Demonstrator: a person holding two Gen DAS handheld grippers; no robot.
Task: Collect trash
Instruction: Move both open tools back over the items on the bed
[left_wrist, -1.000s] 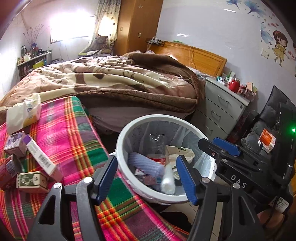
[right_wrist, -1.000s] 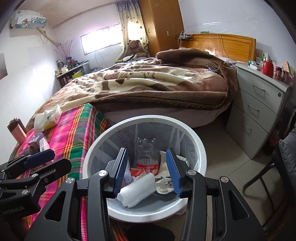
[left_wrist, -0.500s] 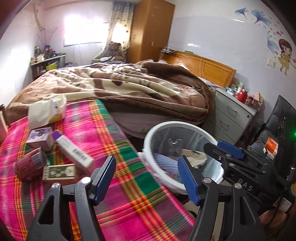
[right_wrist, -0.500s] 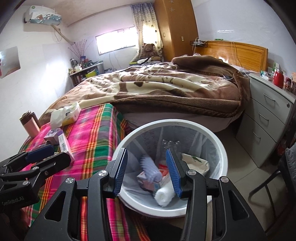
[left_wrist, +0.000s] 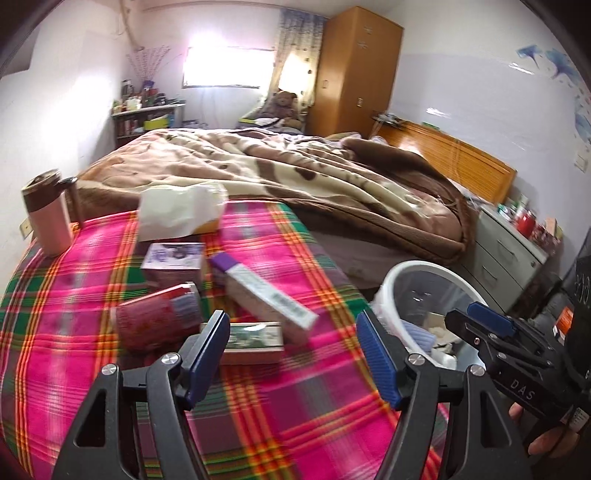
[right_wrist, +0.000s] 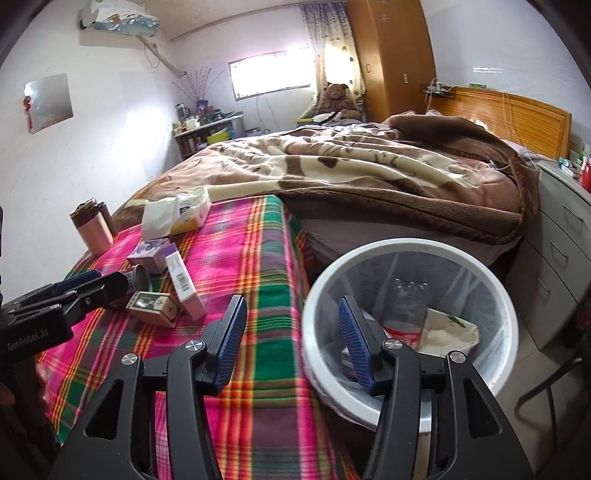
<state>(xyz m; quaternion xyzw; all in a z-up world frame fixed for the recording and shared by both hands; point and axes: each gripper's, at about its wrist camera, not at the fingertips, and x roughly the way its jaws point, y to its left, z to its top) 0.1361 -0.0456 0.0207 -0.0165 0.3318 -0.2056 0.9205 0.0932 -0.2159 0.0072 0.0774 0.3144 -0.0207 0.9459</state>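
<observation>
Left claw (left_wrist: 291, 350): I am holding it wide open, gripping nothing, hovering over the plaid cloth (left_wrist: 92, 295) with the small green box (left_wrist: 251, 341) lying between and just beyond my fingertips.
Trash waiting, left to right: a red can (left_wrist: 159, 317) lying on its side, the green box, a purple carton (left_wrist: 173, 264) behind them, and a long white box (left_wrist: 266, 293) with a purple end, all sitting close together on the cloth.
Doubtful items: a pink flask (left_wrist: 48, 218) standing upright at the far left and a tissue pack (left_wrist: 181, 214) behind the cartons; I am judging these are not trash.
Bin (right_wrist: 406, 251): standing on the floor just beside the cloth's right edge, already holding a clear bottle (right_wrist: 408, 306), crumpled paper (right_wrist: 447, 332) and more.
Right claw (right_wrist: 291, 343): I am holding it open too, carrying nothing, straddling the bin's near rim.
Progress: judging about halfway; several pieces binned, four or so waiting.
Left view alone is showing: the can's red label, the green box end-on, and my right claw from the side.
Right view alone is showing: the bin's inside down to the bottle, and my left claw at the edge near the cartons.
</observation>
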